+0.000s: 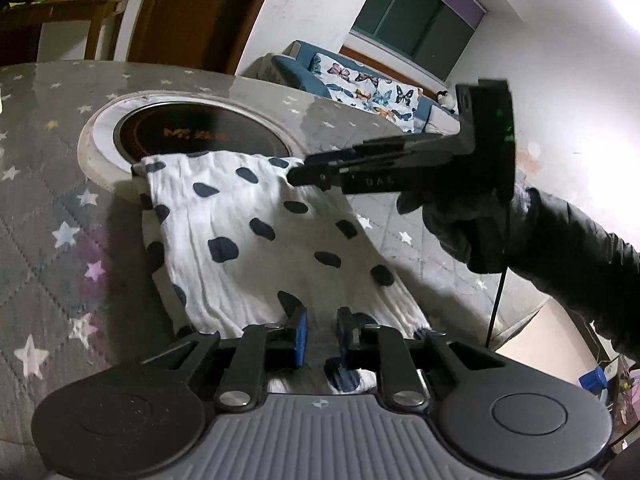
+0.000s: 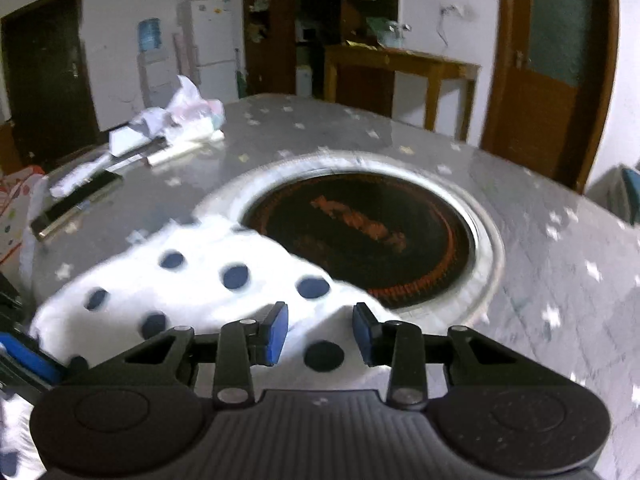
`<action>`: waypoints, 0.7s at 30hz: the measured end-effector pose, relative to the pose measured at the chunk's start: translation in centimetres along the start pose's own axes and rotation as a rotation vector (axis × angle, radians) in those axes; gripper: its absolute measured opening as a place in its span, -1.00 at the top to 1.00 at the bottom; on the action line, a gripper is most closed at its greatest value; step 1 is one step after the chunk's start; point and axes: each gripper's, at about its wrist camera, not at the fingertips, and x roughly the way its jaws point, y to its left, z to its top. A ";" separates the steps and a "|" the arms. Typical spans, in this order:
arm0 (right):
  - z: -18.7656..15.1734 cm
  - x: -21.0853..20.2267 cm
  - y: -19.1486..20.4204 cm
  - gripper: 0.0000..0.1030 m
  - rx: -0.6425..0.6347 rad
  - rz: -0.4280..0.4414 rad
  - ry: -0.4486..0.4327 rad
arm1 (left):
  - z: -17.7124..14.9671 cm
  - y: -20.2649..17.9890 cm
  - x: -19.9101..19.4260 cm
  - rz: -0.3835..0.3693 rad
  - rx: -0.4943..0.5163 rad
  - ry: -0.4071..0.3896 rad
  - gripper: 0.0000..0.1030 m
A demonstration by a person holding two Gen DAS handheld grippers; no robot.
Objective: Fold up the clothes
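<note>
A white cloth with dark blue spots (image 1: 248,236) lies on the grey star-patterned table (image 1: 48,208), its far edge over the round cooktop. It also shows in the right wrist view (image 2: 200,280). My left gripper (image 1: 322,336) has its jaws slightly apart, with the cloth's near edge between the blue pads (image 1: 300,332). My right gripper (image 2: 320,334) is open over the cloth's corner. In the left wrist view the right gripper (image 1: 296,174) reaches in from the right with its tips at the cloth's far right corner.
A round black cooktop (image 2: 360,236) with a pale ring is set in the table's middle. Plastic bags, papers and dark flat objects (image 2: 120,152) lie at the far left of the table. A wooden side table (image 2: 400,68) and doors stand behind.
</note>
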 end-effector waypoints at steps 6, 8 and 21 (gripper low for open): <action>2.6 1.3 3.2 0.32 -0.102 0.107 0.011 | -0.2 0.1 0.1 -0.009 -0.011 -0.003 0.58; 3.1 2.6 4.2 0.32 -0.137 0.134 0.032 | -0.3 0.2 0.0 -0.014 -0.021 -0.005 0.58; 5.0 6.3 5.9 0.31 -0.187 0.171 0.079 | -0.3 0.9 -0.1 -0.051 -0.066 -0.025 0.52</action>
